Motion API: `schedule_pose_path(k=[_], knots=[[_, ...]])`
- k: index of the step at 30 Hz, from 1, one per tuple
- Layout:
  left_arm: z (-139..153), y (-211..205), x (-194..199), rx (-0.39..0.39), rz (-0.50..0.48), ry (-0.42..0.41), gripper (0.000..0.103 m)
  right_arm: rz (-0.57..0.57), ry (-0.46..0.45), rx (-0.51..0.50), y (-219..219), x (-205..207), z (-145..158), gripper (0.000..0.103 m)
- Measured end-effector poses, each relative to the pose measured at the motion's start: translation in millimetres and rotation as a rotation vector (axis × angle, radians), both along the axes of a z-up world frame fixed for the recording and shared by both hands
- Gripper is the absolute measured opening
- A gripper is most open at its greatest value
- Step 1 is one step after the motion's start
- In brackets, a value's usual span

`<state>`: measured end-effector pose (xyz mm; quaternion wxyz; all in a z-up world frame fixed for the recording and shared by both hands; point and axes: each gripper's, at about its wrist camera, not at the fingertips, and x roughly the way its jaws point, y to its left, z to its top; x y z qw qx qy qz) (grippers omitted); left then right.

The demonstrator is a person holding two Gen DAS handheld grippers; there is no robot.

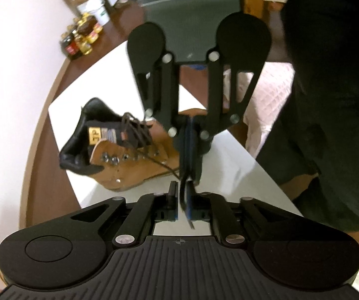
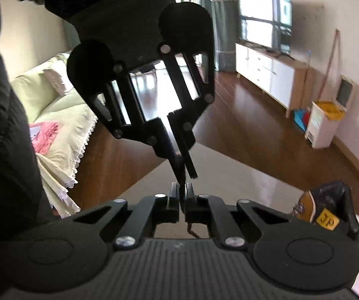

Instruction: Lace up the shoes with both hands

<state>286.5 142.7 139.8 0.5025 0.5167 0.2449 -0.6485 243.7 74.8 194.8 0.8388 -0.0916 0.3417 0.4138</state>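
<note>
A tan boot (image 1: 119, 155) with a black collar lies on the white table (image 1: 241, 170); in the right wrist view the boot (image 2: 326, 215) sits at the lower right. A dark lace (image 1: 165, 168) runs from its eyelets to where both grippers meet tip to tip. My left gripper (image 1: 184, 201) has its blue pads a little apart, with the lace passing between them and its end (image 1: 190, 223) poking toward the camera. From the top of that view, my right gripper (image 1: 190, 175) reaches down, shut. In its own view the right gripper (image 2: 183, 201) is shut on the lace (image 2: 191, 232), and the left gripper (image 2: 185, 175) meets it from above.
Jars and bottles (image 1: 82, 37) and a white tub (image 1: 97, 10) stand at the far edge of the brown table. A person in dark clothing (image 1: 329, 100) is close on the right. Beyond the table are a sofa (image 2: 62, 115), a TV cabinet (image 2: 266, 72) and wood floor.
</note>
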Motion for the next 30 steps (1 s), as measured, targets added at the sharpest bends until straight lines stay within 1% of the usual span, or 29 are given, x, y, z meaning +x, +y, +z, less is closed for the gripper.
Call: schedule_pose_path(k=[4, 5, 6, 11, 14, 16, 17, 18, 19, 20, 21, 22, 24, 25, 27, 29, 30], knots=[[-4.4, 0.5, 2.6, -0.02, 0.042, 0.026, 0.01, -0.086, 0.067, 0.036, -15.0, -3.3, -1.7, 0.004], [-5.4, -0.1, 2.8, -0.027, 0.05, 0.034, 0.009, -0.108, 0.081, 0.044, -18.3, -3.9, -2.2, 0.004], [-6.4, -0.7, 3.2, -0.032, 0.053, 0.04, 0.006, -0.13, 0.094, 0.051, -21.6, -4.6, -2.6, 0.004], [-12.3, -7.3, 4.4, -0.058, 0.087, 0.084, 0.003, -0.195, 0.131, 0.053, -32.2, -6.3, -4.5, 0.004], [-18.3, -10.3, 6.9, -0.044, 0.154, 0.123, 0.003, -0.238, 0.146, 0.048, -36.0, -3.8, -6.2, 0.006], [-24.1, -13.7, 11.7, -0.032, 0.214, 0.15, 0.003, -0.279, 0.161, 0.055, -39.9, -1.6, -8.9, 0.013], [-26.1, -15.0, 14.4, -0.029, 0.247, 0.16, 0.003, -0.314, 0.175, 0.068, -42.9, 0.4, -10.5, 0.015], [-27.6, -16.2, 16.1, -0.028, 0.264, 0.161, 0.003, -0.373, 0.197, 0.094, -48.7, 1.0, -11.4, 0.017], [-29.8, -18.4, 18.2, -0.03, 0.29, 0.155, 0.003, -0.41, 0.216, 0.112, -52.9, 0.9, -11.7, 0.017], [-31.2, -20.7, 19.9, -0.031, 0.314, 0.149, 0.003, -0.474, 0.257, 0.15, -59.8, 1.8, -13.5, 0.017], [-32.0, -22.4, 20.9, -0.031, 0.328, 0.148, 0.003, -0.562, 0.329, 0.231, -70.8, 2.3, -17.5, 0.017], [-32.8, -25.4, 21.8, -0.033, 0.344, 0.144, 0.003, -0.61, 0.371, 0.286, -77.2, 3.0, -20.4, 0.017], [-34.2, -31.2, 22.7, -0.033, 0.363, 0.142, 0.003, -0.79, 0.564, 0.541, -100.6, -0.6, -38.7, 0.017], [-34.3, -34.4, 22.4, -0.033, 0.368, 0.141, 0.003, -0.835, 0.616, 0.617, -105.9, -4.5, -45.0, 0.017], [-34.7, -39.6, 21.9, -0.035, 0.37, 0.142, 0.003, -0.956, 0.739, 0.821, -115.9, -16.8, -64.5, 0.017], [-34.6, -43.7, 21.1, -0.04, 0.372, 0.147, 0.003, -1.012, 0.789, 0.93, -119.3, -21.0, -75.8, 0.019], [-34.9, -45.0, 21.1, -0.04, 0.371, 0.146, 0.003, -1.039, 0.822, 0.996, -119.7, -25.1, -82.2, 0.024]])
